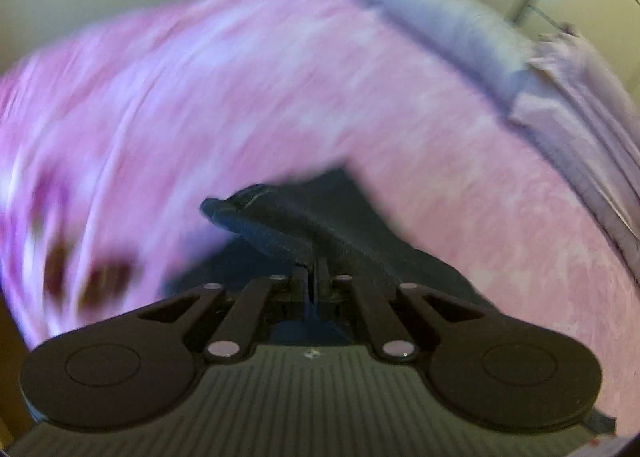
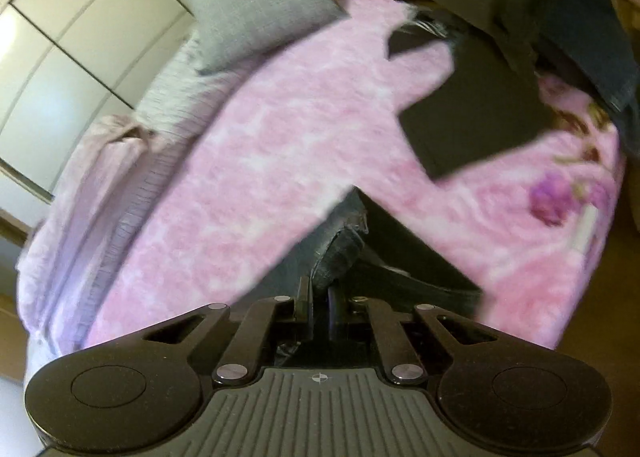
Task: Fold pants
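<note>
Dark blue pants [image 1: 296, 225] hang in front of a pink blanket [image 1: 248, 97], and my left gripper [image 1: 314, 269] is shut on a folded edge of them. In the right wrist view the same dark pants [image 2: 344, 249] bunch at my right gripper [image 2: 320, 289], whose fingers are shut on the cloth. The fabric runs down under both grippers, so most of the pants are hidden. The left wrist view is blurred by motion.
The pink blanket [image 2: 312, 121] covers a bed. A grey pillow [image 2: 260, 5] lies at its head beside a lilac cover [image 2: 100, 161]. Dark folded clothes [image 2: 488, 89] and a heap of dark garments [image 2: 560, 1] sit at the far right. White wardrobe doors [image 2: 60, 25] stand behind.
</note>
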Demonstrator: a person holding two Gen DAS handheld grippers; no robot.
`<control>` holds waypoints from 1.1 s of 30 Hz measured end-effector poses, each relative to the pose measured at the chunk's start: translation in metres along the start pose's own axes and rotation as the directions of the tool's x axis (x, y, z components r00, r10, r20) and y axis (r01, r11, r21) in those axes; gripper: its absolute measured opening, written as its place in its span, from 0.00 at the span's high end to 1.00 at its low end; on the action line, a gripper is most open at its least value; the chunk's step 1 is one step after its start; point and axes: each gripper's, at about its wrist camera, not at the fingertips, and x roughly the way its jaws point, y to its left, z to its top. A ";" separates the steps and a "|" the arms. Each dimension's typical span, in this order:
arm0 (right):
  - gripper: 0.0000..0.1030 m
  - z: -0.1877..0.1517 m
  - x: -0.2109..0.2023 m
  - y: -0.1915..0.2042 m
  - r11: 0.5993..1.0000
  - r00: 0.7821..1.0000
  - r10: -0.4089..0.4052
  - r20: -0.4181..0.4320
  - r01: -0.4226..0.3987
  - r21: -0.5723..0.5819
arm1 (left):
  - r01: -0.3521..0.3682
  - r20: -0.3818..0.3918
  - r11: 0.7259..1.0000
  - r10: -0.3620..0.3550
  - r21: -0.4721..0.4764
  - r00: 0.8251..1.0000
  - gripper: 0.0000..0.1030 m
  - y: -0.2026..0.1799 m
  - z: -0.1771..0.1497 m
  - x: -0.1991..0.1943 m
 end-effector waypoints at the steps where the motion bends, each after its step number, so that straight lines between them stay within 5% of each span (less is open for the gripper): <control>1: 0.98 -0.004 0.010 -0.011 0.999 0.999 -0.038 -0.021 0.038 0.011 | -0.002 -0.017 0.998 0.001 -0.058 1.000 0.98 0.014 -0.014 0.006; 4: 0.98 -0.018 0.036 -0.039 0.990 0.988 -0.117 -0.099 0.125 0.072 | 0.038 -0.008 0.971 -0.041 -0.235 0.999 0.95 0.048 -0.043 0.016; 7: 0.98 -0.027 0.039 -0.044 0.988 0.990 -0.123 -0.075 0.129 0.084 | 0.097 0.035 0.952 -0.090 -0.292 0.995 0.90 0.058 -0.044 0.017; 17: 0.98 -0.010 0.022 -0.029 0.996 0.996 -0.085 -0.041 0.085 0.007 | 0.067 0.057 0.998 -0.066 -0.016 0.996 0.98 0.030 -0.020 0.007; 21: 0.98 -0.013 0.027 -0.039 0.994 0.992 -0.105 -0.064 0.106 0.010 | 0.021 0.022 1.000 -0.021 0.009 1.000 0.98 0.032 -0.029 0.012; 26: 0.98 -0.020 0.009 -0.035 0.999 0.998 -0.050 0.048 0.051 -0.013 | 0.008 0.034 0.998 -0.010 0.067 0.999 0.98 0.026 -0.031 0.012; 33: 0.98 -0.046 0.040 -0.070 0.987 0.989 -0.148 -0.013 0.148 0.062 | -0.047 0.034 0.989 0.042 0.141 0.999 0.98 0.019 -0.038 0.018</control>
